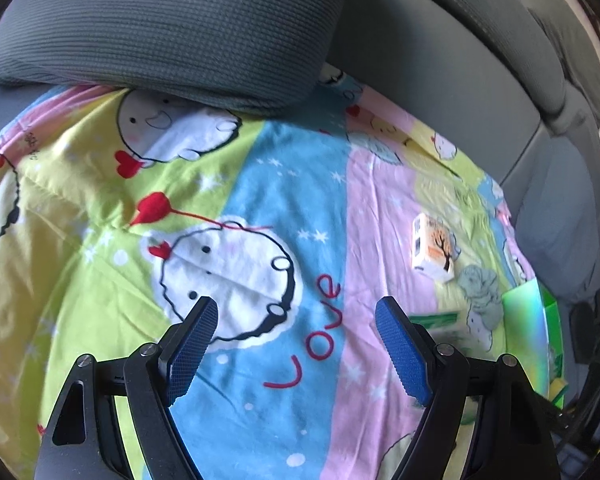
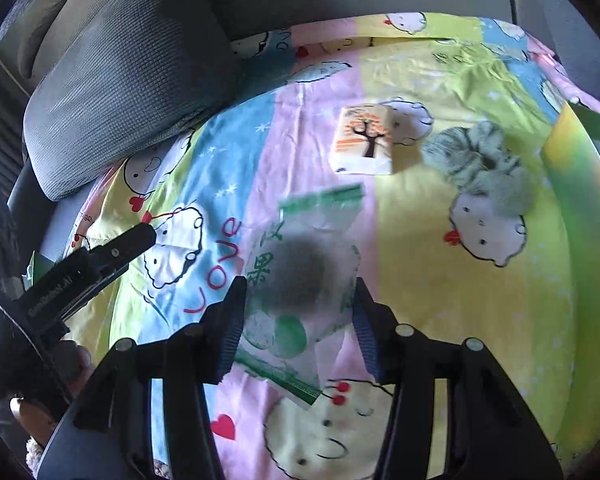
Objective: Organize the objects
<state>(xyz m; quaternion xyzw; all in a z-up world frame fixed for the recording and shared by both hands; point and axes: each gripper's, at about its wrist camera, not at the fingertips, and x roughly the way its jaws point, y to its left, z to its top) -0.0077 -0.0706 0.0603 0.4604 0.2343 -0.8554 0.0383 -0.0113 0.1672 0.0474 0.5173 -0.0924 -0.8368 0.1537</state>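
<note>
Organizing looked barely started. On the bed's cartoon-print quilt (image 2: 440, 320) lay a white tissue pack with an orange tree print (image 2: 363, 140), a grey-green fabric scrunchie (image 2: 480, 160) at 3 o'clock of it, and a clear green-printed plastic bag (image 2: 300, 280) at 6 o'clock. My right gripper (image 2: 298, 320) straddled that bag, jaws parted, pads not visibly pressing. Left gripper (image 1: 296, 344) hung released, empty. Only the right view showed the bag whole; left view showed more of the grey ribbed pillow (image 1: 160, 28).

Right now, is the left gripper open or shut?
Open. The left gripper has its blue pads standing wide apart, with only the blanket showing between them; nothing is held.
</note>
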